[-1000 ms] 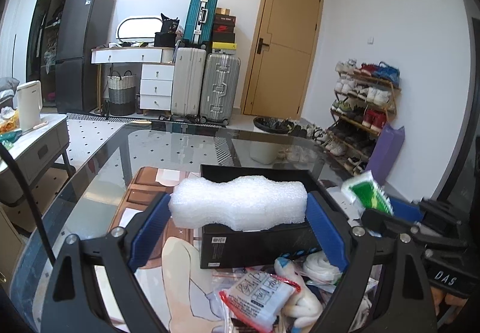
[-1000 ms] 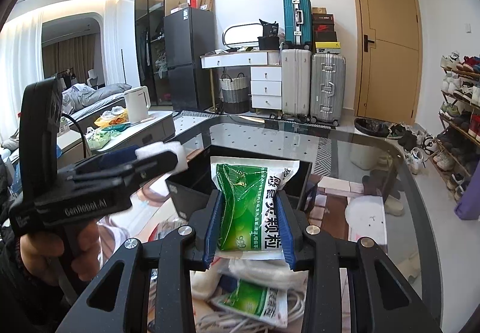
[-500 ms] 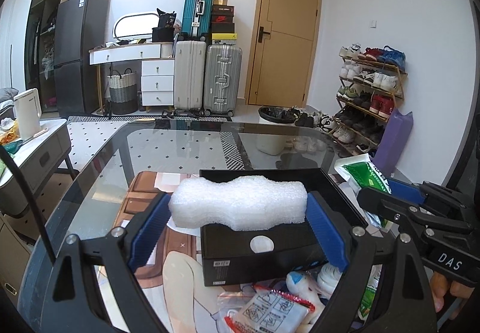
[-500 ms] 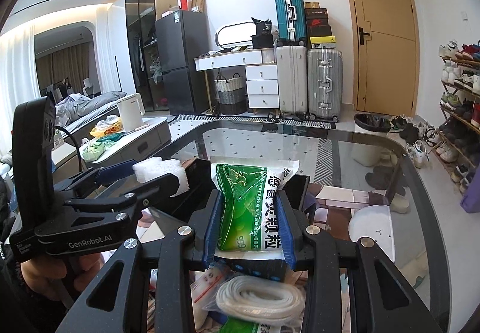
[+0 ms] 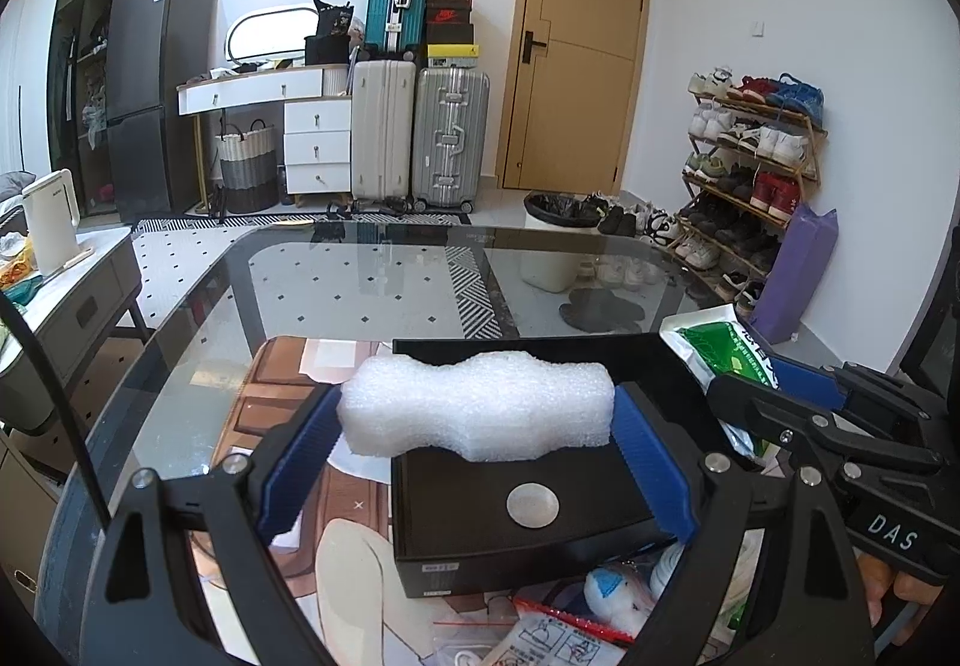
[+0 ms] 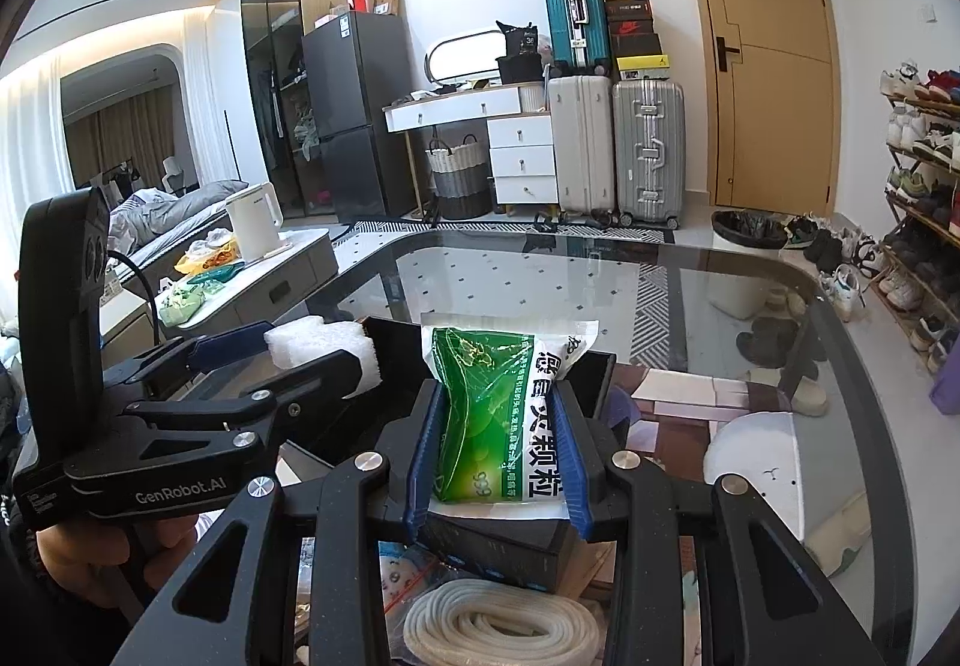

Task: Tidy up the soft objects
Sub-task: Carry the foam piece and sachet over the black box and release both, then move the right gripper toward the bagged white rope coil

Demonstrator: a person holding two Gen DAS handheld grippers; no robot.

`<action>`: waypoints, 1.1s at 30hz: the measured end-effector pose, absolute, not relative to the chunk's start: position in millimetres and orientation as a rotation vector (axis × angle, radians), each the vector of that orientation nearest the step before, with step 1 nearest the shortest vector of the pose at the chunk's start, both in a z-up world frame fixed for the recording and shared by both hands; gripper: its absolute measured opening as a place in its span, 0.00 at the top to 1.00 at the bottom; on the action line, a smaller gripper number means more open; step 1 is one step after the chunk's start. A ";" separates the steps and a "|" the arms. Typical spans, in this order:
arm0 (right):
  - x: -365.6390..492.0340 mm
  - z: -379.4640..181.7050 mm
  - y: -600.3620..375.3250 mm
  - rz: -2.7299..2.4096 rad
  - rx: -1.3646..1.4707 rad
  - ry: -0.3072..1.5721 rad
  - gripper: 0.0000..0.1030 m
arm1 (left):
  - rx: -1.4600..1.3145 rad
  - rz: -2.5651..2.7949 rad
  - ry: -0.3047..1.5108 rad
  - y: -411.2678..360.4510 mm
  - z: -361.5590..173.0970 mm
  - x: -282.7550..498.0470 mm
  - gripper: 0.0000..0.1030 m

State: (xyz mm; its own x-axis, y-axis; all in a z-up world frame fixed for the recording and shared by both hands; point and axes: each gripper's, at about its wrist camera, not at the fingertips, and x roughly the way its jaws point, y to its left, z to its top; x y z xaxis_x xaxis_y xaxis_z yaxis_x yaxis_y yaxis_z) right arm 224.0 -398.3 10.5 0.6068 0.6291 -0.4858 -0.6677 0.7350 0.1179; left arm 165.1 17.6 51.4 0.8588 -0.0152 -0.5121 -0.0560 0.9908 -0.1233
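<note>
A: You're over the dark glass tabletop [image 5: 372, 276] with both hands loaded. What's different from a second ago?

B: The open black cardboard box [image 5: 480, 576]. A second ago your left camera saw it mostly from the side. Now you look down into it, so you have carried both loads forward and over it.

A: And where are the loads themselves?

B: Your left tool [image 5: 477, 414] is pinching the white lumpy foam block [image 5: 480, 408] by its two ends, blue pads pressed flat against it. The block hangs just above the box's near half, not touching it as far as I can tell. Your right tool [image 6: 498, 402] is squeezing the green and white plastic packet [image 6: 510, 414] across its middle, enough to crease it. The packet stands upright over the box's right side, close beside the foam.

A: So is the sorting nearly done?

B: For these two pieces, I'd judge you are at the drop. Both are lined up with the box, and what's left is to lower and let go. You'll want to release one at a time, since the tools sit close together over a narrow opening.

A: Anything already inside?

B: Only a small round silver disc [image 5: 533, 506] on the box floor. A coil of white rope [image 6: 498, 630] still lies loose on the tabletop in front of the box.
</note>
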 end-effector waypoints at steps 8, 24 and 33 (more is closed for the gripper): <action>235.6 4.1 -389.3 0.761 -0.079 0.553 0.67 | -0.112 0.025 0.556 15.0 48.2 172.9 0.13; 242.3 3.6 -392.7 0.747 -0.062 0.558 0.41 | -0.096 -0.020 0.569 20.0 48.7 171.4 0.05; 225.5 2.7 -418.5 0.727 -0.060 0.548 0.01 | -0.060 -0.047 0.530 16.1 58.9 153.3 0.00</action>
